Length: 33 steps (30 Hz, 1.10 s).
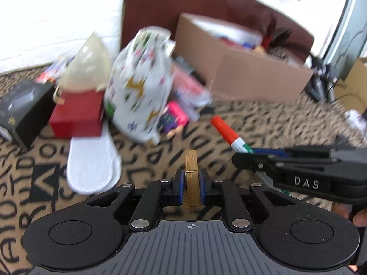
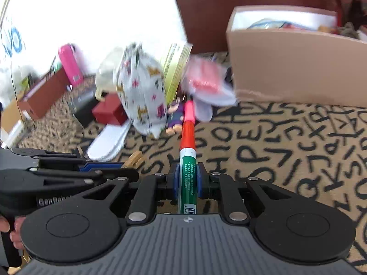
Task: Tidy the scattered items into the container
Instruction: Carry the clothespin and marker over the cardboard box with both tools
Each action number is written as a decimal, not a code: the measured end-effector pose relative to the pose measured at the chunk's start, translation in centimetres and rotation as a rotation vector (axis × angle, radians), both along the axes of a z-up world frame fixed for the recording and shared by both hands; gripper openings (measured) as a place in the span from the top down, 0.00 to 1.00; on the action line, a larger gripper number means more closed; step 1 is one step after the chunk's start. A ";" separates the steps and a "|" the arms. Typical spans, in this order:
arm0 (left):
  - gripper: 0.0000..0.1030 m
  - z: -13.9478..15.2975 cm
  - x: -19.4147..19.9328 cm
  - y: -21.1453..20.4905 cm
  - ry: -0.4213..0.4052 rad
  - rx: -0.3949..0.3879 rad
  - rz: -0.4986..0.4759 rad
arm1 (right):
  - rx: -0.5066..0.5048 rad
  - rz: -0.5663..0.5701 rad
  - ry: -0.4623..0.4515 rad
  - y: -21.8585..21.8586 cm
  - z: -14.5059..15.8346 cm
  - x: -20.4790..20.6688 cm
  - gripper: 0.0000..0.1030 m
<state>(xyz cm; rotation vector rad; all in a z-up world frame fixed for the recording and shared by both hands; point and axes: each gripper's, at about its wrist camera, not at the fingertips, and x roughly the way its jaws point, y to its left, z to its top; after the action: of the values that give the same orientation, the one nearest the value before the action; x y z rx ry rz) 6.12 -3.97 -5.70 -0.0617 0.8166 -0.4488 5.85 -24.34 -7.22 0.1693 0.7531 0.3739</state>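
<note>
My left gripper [image 1: 192, 178] is shut on a small wooden clip [image 1: 191, 160] that stands upright between its blue pads, above the letter-patterned carpet. In the right wrist view the same clip [image 2: 135, 158] pokes out of the left gripper [image 2: 119, 167] at the left. My right gripper [image 2: 187, 174] is shut on a green marker with a red cap [image 2: 188, 137], which points forward. That marker [image 1: 223, 130] also shows in the left wrist view, held by the right gripper [image 1: 240, 158]. The open cardboard box [image 2: 298, 68] stands ahead on the right, with several items inside it.
A pile lies left of the box [image 1: 252, 78]: a white patterned cloth bag [image 1: 140, 87], a red box [image 1: 78, 116], a black box [image 1: 20, 112], white pads [image 1: 91, 167] and a small doll [image 1: 174, 116]. A brown panel [image 1: 160, 4] stands behind. A hand [image 2: 9, 226] holds the left gripper.
</note>
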 end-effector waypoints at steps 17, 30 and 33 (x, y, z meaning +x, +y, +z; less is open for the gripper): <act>0.91 10.9 8.5 -10.8 -0.242 -0.105 -0.142 | -0.024 -0.197 -0.283 -9.9 10.9 5.1 0.83; 0.90 10.3 21.2 -15.1 -0.207 -0.060 -0.073 | -0.057 -0.285 -0.274 -14.0 11.0 14.9 0.83; 0.90 8.8 22.8 -15.7 -0.182 -0.035 -0.071 | -0.054 -0.287 -0.242 -14.4 9.8 16.3 0.83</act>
<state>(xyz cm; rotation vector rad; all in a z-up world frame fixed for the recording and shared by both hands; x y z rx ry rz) 28.87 -19.70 3.12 -0.0236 0.6332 -0.5278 22.17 -38.73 2.55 0.1754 0.4907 0.0982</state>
